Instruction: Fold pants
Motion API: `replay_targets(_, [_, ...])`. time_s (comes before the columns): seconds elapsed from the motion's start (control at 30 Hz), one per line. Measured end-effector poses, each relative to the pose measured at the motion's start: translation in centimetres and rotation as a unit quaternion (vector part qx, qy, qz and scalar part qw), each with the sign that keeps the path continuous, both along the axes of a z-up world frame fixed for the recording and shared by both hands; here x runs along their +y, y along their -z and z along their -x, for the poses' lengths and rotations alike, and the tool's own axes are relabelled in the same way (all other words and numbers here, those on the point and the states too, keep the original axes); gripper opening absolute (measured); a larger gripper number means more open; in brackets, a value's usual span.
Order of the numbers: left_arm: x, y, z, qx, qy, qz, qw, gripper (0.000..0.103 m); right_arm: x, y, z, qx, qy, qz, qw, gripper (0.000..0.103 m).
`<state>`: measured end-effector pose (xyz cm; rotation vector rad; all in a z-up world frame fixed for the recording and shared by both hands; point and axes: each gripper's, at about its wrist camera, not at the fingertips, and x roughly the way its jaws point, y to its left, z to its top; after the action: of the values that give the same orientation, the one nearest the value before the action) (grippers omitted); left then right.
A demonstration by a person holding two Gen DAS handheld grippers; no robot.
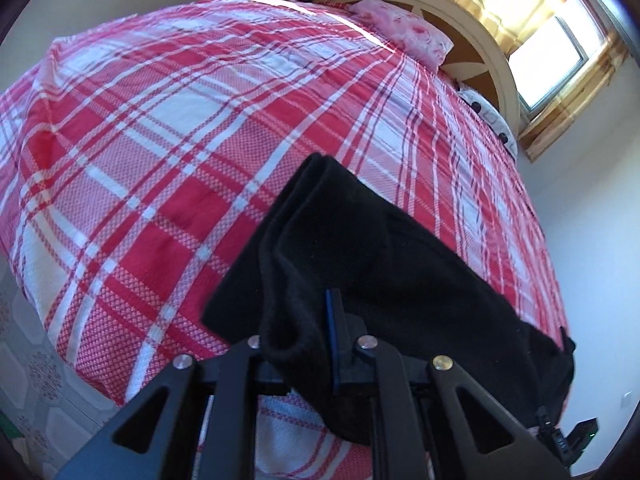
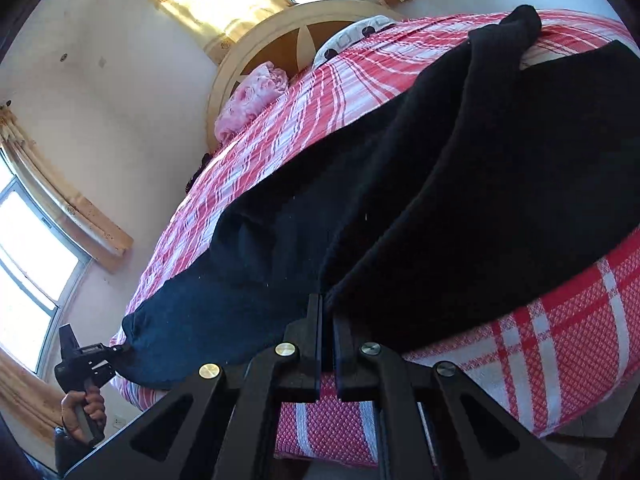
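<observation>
**Both corners pinched: where the fold may fail**

My left fingers (image 1: 316, 344) are clamped on a rolled hem of the black pants (image 1: 372, 248), which spread ahead of them and off to their right over the plaid bedspread (image 1: 160, 152). My right fingers (image 2: 326, 320) are pressed together on a pinch of the same pants (image 2: 460, 184) at the bed's near edge; the cloth rises ahead of them in two overlapping layers.

Risks, as I judge them:
- The right pinch looks shallow, taking only the cloth edge. A brisk lift could pull it free and drop that corner.
- The layers ahead of the right fingers are uneven. Carrying them over as they lie would set a crooked crease.
- The thick roll in the left fingers may unroll under tension, so the two ends would travel unequally.
- Cloth near the bed's edge could slide toward the floor if either grip slackens.

No brand, label or legible writing shows on the pants, the bedspread or the pink pillow (image 1: 404, 32) far ahead of the left fingers.
</observation>
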<state>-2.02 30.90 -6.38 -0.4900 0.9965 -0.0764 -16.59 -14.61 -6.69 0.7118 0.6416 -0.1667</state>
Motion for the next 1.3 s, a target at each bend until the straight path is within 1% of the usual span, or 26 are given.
replay_targets(0.03, [-0.3, -0.2, 0.0, -0.003, 0.002, -0.020, 0.9998, 0.018, 0.1, -0.1, -0.1, 0.002, -0.002, 0.007, 1.000, 0.004])
replay_targets(0.1, [-0.5, -0.4, 0.0, -0.007, 0.004, -0.041, 0.9991, 0.021, 0.1, -0.3, -0.4, 0.006, -0.007, 0.017, 1.000, 0.006])
replay_targets(0.13, [-0.5, -0.8, 0.1, -0.011, 0.005, -0.051, 0.9986, 0.023, -0.1, -0.2, -0.5, 0.006, -0.008, 0.011, 1.000, 0.007])
replay_targets(0.2, [-0.2, -1.6, 0.4, -0.023, -0.007, -0.080, 0.9965, 0.031, -0.9, -0.1, -0.2, 0.007, -0.003, -0.028, 1.000, 0.013])
replay_targets(0.23, [0.1, -2.4, 0.7, -0.038, -0.024, -0.117, 0.9921, 0.036, -1.2, -0.2, 0.1, 0.006, 0.003, -0.042, 0.999, 0.015])
replay_targets(0.27, [0.3, -2.8, 0.8, -0.047, -0.039, -0.148, 0.9871, 0.042, -1.5, -0.5, 0.7, 0.001, 0.010, -0.051, 0.999, 0.020])
replay_targets(0.3, [0.6, -3.5, 1.0, -0.057, -0.059, -0.183, 0.9798, 0.045, -1.8, -1.0, 1.5, -0.008, 0.022, -0.049, 0.999, 0.029])
replay_targets(0.33, [1.0, -4.0, 1.3, -0.066, -0.077, -0.205, 0.9735, 0.048, -2.1, -1.8, 2.3, -0.020, 0.035, -0.043, 0.998, 0.035])
replay_targets(0.37, [1.4, -4.6, 1.6, -0.076, -0.091, -0.213, 0.9698, 0.048, -2.5, -2.7, 3.3, -0.035, 0.054, -0.035, 0.997, 0.046])
replay_targets(0.4, [1.6, -4.9, 1.8, -0.082, -0.096, -0.211, 0.9693, 0.048, -2.8, -3.5, 4.0, -0.047, 0.071, -0.025, 0.996, 0.053])
replay_targets(0.47, [1.7, -5.5, 2.2, -0.098, -0.091, -0.199, 0.9709, 0.048, -2.8, -5.4, 4.5, -0.067, 0.092, 0.008, 0.993, 0.054])
replay_targets(0.5, [1.2, -5.7, 2.4, -0.108, -0.079, -0.193, 0.9721, 0.048, -2.6, -6.3, 4.0, -0.073, 0.084, 0.027, 0.993, 0.054])
replay_targets(0.57, [-0.4, -5.9, 2.4, -0.119, -0.052, -0.191, 0.9730, 0.048, -1.4, -7.8, 1.9, -0.074, 0.033, 0.052, 0.995, 0.054])
replay_targets(0.6, [-1.5, -5.8, 2.3, -0.122, -0.034, -0.193, 0.9729, 0.048, -0.4, -8.4, -0.1, -0.074, -0.009, 0.062, 0.995, 0.054])
replay_targets(0.67, [-3.9, -4.8, 2.2, -0.122, 0.005, -0.200, 0.9722, 0.048, 1.4, -8.8, -3.4, -0.068, -0.066, 0.074, 0.993, 0.054])
replay_targets(0.7, [-4.7, -4.5, 2.0, -0.119, 0.014, -0.203, 0.9719, 0.048, 2.6, -8.7, -5.5, -0.066, -0.098, 0.077, 0.990, 0.054])
replay_targets(0.77, [-6.2, -3.4, 1.5, -0.105, 0.029, -0.207, 0.9724, 0.048, 5.0, -8.1, -9.7, -0.056, -0.164, 0.073, 0.982, 0.054])
replay_targets(0.8, [-6.4, -2.7, 1.0, -0.096, 0.031, -0.203, 0.9740, 0.048, 6.6, -7.5, -12.2, -0.043, -0.197, 0.073, 0.977, 0.054])
replay_targets(0.93, [-6.2, -1.0, 0.0, -0.067, 0.019, -0.181, 0.9810, 0.048, 11.2, -5.5, -19.1, -0.015, -0.283, 0.066, 0.957, 0.054])
replay_targets(1.0, [-6.2, -0.9, -0.2, -0.073, 0.013, -0.189, 0.9792, 0.049, 13.3, -4.5, -22.0, -0.002, -0.321, 0.076, 0.944, 0.054])
replay_targets(1.07, [-6.3, -0.8, -0.2, -0.073, 0.015, -0.198, 0.9774, 0.049, 14.9, -3.7, -23.8, 0.013, -0.339, 0.095, 0.936, 0.054])
replay_targets(1.1, [-6.3, -0.7, -0.3, -0.072, 0.014, -0.201, 0.9768, 0.049, 15.7, -3.0, -24.5, 0.022, -0.352, 0.096, 0.931, 0.054])
replay_targets(1.17, [-6.2, -0.6, -0.5, -0.072, 0.010, -0.202, 0.9767, 0.049, 16.4, -1.9, -25.4, 0.037, -0.370, 0.088, 0.924, 0.054])
replay_targets(1.23, [-6.4, -0.4, -0.6, -0.073, 0.007, -0.212, 0.9746, 0.051, 17.7, -1.1, -25.3, 0.056, -0.389, 0.092, 0.915, 0.054])
replay_targets(1.3, [-7.1, -0.3, -0.7, -0.073, 0.013, -0.230, 0.9703, 0.058, 18.5, -1.0, -24.0, 0.064, -0.403, 0.103, 0.907, 0.054])
